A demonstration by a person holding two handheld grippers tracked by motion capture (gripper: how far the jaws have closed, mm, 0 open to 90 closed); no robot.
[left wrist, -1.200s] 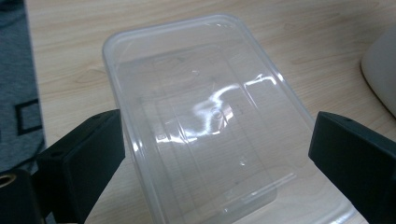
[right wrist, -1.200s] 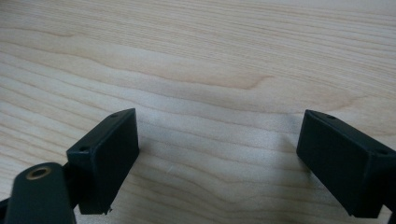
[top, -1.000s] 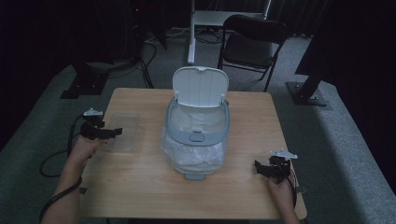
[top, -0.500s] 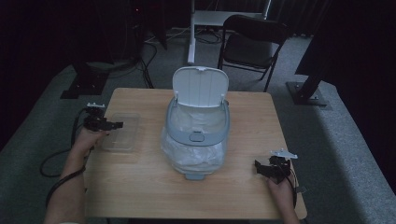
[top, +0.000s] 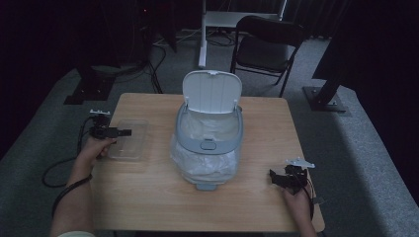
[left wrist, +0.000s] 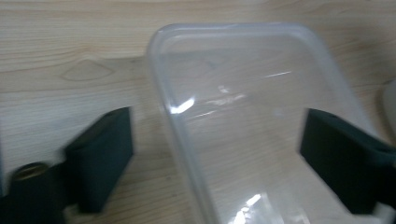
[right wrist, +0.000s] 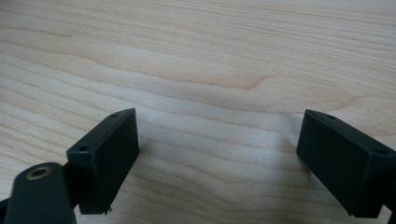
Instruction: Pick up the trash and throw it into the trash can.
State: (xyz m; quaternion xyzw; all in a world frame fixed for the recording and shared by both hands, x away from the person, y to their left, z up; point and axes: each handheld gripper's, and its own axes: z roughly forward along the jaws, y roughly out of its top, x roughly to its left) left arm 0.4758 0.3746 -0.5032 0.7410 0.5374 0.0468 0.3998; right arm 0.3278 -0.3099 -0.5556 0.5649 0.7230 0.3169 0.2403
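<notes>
we count one wooden table [top: 148, 197], pale and grained, carrying one grey-blue bin [top: 210, 143] at its middle, white flip lid [top: 211, 92] raised, a crinkled clear liner bulging below the rim. one clear rectangular plastic container [top: 129, 139] with rounded corners lies near the left edge. two grippers: the left gripper [left wrist: 215, 154] spreads wide astride one container wall, seemingly not touching it; the right gripper [right wrist: 217, 161] gapes wide over bare wood near the right front corner.
</notes>
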